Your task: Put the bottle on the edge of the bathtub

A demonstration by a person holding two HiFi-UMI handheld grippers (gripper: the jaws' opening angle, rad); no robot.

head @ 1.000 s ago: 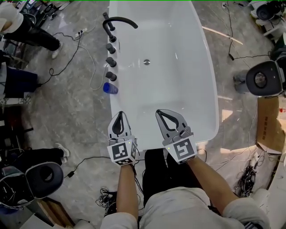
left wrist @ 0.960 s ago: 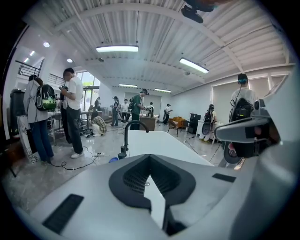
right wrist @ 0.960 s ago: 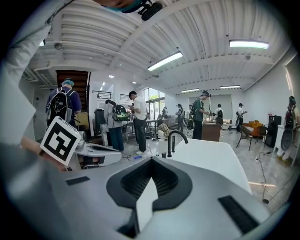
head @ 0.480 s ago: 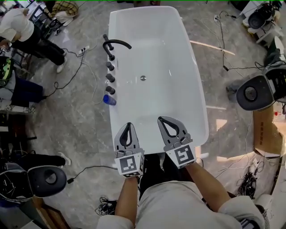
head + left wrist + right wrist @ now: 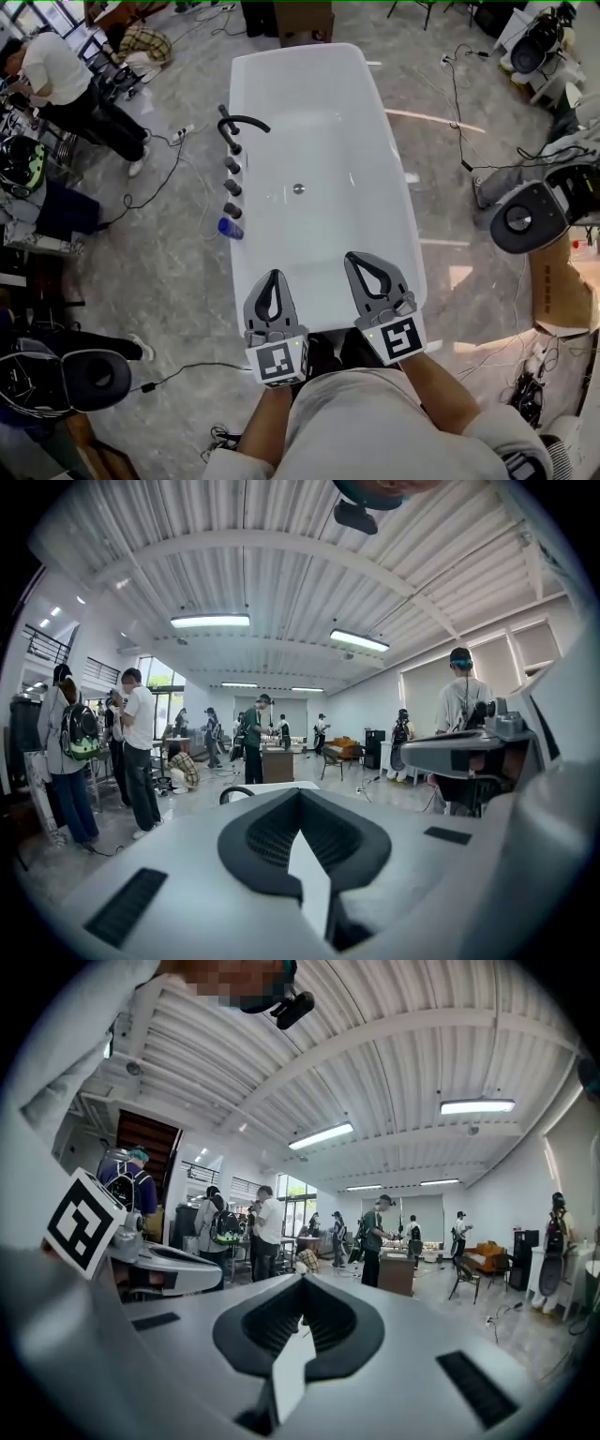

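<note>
The left gripper [image 5: 272,277] has its jaws pressed together with nothing between them; its own view shows the dark pads meeting over open room. The right gripper [image 5: 362,259] is likewise closed and empty, its pads meeting in a thin line. Both sit in the lower middle of the head view, side by side and apart from each other, their tips over the near end of the white bathtub [image 5: 370,122]. Each carries a marker cube facing the camera: the left cube [image 5: 278,362] and the right cube [image 5: 400,338] show black-and-white square patterns, not letters.

The blue bottle [image 5: 230,228] lies up and to the left of the left gripper, well apart from both grippers, right at the tub's left rim. It ends a row of dark knobs [image 5: 231,186] that runs up the frame to a curved black spout [image 5: 242,122]. Whether it rests on the rim itself or just outside it cannot be told.

A cardboard box [image 5: 561,281] at the right edge carries print too small to read. A person in a white shirt [image 5: 66,80] stands at the upper left.
</note>
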